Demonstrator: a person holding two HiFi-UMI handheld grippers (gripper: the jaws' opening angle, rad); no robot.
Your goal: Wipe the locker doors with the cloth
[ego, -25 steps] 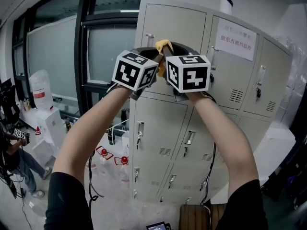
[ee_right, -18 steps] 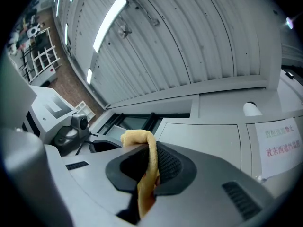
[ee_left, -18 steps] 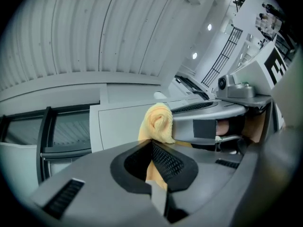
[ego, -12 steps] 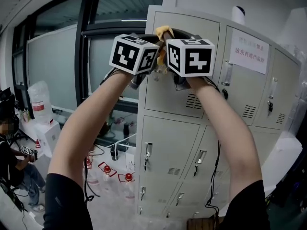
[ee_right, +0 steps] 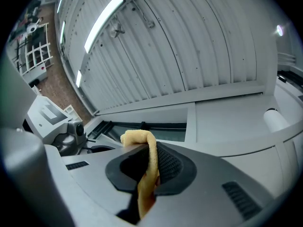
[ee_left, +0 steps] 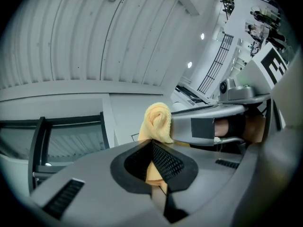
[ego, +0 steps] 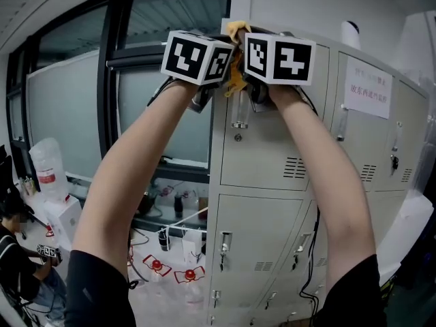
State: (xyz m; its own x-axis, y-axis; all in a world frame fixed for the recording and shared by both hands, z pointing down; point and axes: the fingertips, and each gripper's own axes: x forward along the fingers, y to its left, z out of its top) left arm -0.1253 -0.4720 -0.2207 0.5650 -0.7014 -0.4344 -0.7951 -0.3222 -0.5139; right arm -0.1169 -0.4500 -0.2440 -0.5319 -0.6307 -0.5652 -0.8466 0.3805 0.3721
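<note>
Both grippers are raised side by side at the top edge of the grey lockers' upper left door. A yellow cloth is bunched between them, and its lower fold hangs against the door. In the left gripper view, my left gripper is shut on the cloth, which sticks out past the jaws. In the right gripper view, my right gripper is likewise shut on the cloth. In the head view the marker cubes hide the jaws. Both gripper views look up at the ceiling.
The door's handle sits just below the grippers. A paper notice is on the door to the right, and a white roll stands on top. To the left are a dark-framed window, a water bottle and a seated person.
Both grippers have moved up the upper left door with the cloth, from about its upper part to its top edge. The head view has tilted upward with them.
</note>
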